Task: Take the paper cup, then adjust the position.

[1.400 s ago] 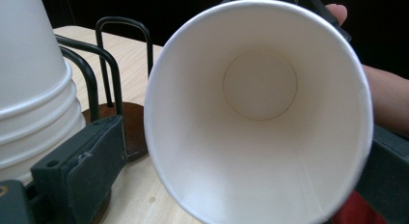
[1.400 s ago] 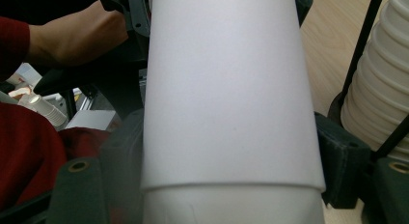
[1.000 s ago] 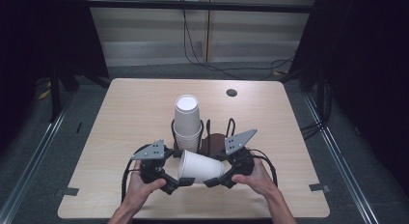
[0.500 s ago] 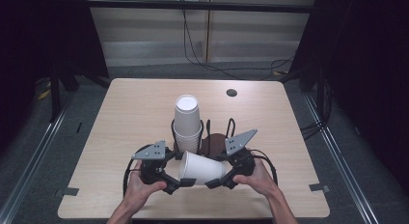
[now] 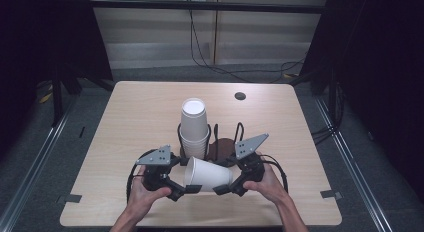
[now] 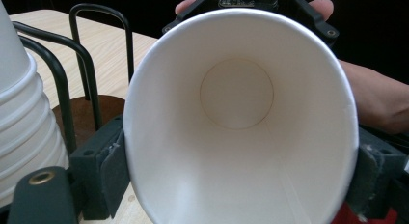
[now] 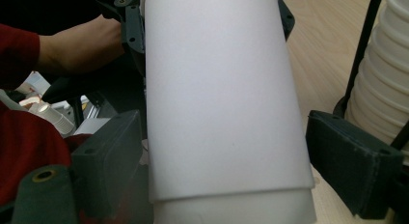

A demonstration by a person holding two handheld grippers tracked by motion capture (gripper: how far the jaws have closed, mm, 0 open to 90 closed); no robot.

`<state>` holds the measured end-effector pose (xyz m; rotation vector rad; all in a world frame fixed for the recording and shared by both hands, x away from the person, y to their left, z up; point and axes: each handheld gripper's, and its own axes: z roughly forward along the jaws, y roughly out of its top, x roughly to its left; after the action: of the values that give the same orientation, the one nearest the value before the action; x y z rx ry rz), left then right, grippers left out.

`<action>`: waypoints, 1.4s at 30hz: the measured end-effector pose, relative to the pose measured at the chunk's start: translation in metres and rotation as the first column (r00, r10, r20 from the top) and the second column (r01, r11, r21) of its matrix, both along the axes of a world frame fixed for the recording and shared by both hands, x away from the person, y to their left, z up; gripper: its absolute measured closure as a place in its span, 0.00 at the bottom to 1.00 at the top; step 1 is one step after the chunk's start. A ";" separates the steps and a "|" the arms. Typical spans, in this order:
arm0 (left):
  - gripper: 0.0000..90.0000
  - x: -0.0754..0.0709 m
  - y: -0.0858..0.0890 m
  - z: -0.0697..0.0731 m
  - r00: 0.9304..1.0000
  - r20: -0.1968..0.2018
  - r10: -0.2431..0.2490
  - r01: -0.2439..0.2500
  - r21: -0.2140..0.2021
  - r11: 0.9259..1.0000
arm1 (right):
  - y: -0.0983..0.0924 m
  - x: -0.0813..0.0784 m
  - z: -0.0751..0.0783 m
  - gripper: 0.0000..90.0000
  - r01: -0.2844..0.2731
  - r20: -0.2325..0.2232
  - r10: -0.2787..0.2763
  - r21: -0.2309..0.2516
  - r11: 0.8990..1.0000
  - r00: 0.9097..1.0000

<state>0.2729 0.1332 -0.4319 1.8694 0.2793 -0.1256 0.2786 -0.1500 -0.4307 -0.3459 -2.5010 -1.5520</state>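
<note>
Lying on its side between two hand-held tools, near the front edge of the wooden surface (image 5: pixel 125 122): one white paper cup (image 5: pixel 209 174), mouth toward the left, base toward the right.

Left tool (image 5: pixel 181 192): its jaws have just been closing, and the pads (image 6: pixel 115 171) now press the cup's rim from both sides in the left gripper view; cup held.

Behind the cup: stack of white paper cups (image 5: pixel 194 128), upright in a black wire holder (image 5: pixel 216 137) with a brown base.

Right tool (image 5: pixel 226 188): its jaws have just been opening and now stand wide, with the cup's narrow end between the pads (image 7: pixel 349 161) but clear of them.
</note>
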 end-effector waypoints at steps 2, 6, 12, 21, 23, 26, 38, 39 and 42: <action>0.15 0.001 0.001 0.000 1.000 0.001 0.004 -0.004 0.002 1.000 | -0.002 0.000 0.000 0.15 0.005 0.001 -0.005 0.007 1.000 1.000; 0.15 0.000 0.004 0.001 1.000 0.016 0.019 -0.019 0.010 1.000 | -0.006 -0.001 0.003 0.15 0.034 0.012 -0.034 0.018 0.999 0.999; 0.15 0.001 0.007 0.001 0.999 0.015 0.041 -0.041 0.027 0.999 | -0.012 -0.001 0.005 0.15 0.070 0.025 -0.071 0.036 0.997 0.997; 0.15 0.001 0.011 0.000 0.998 0.014 0.058 -0.059 0.058 0.997 | -0.019 -0.004 0.009 0.15 0.153 0.071 -0.157 0.061 0.986 0.985; 0.15 0.001 0.012 0.000 0.998 0.008 0.062 -0.063 0.059 0.996 | -0.021 -0.004 0.008 0.15 0.172 0.080 -0.177 0.061 0.983 0.981; 0.15 0.002 0.014 0.000 0.998 0.010 0.067 -0.067 0.068 0.995 | -0.024 -0.003 0.008 0.15 0.203 0.089 -0.209 0.066 0.977 0.974; 0.15 0.002 0.030 0.004 0.993 0.009 0.119 -0.119 0.140 0.983 | -0.038 -0.012 0.008 0.15 0.370 0.182 -0.381 0.092 0.924 0.907; 0.15 0.002 0.033 0.004 0.991 0.005 0.133 -0.132 0.155 0.979 | -0.041 -0.012 0.006 0.15 0.383 0.177 -0.396 0.103 0.918 0.901; 0.14 0.004 0.038 0.004 0.990 0.002 0.143 -0.142 0.172 0.975 | -0.046 -0.013 0.005 0.15 0.410 0.178 -0.422 0.102 0.906 0.889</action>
<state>0.2766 0.1713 -0.4277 2.0122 0.4422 -0.0131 0.2656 -0.1961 -0.4253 -0.8049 -2.6427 -1.8970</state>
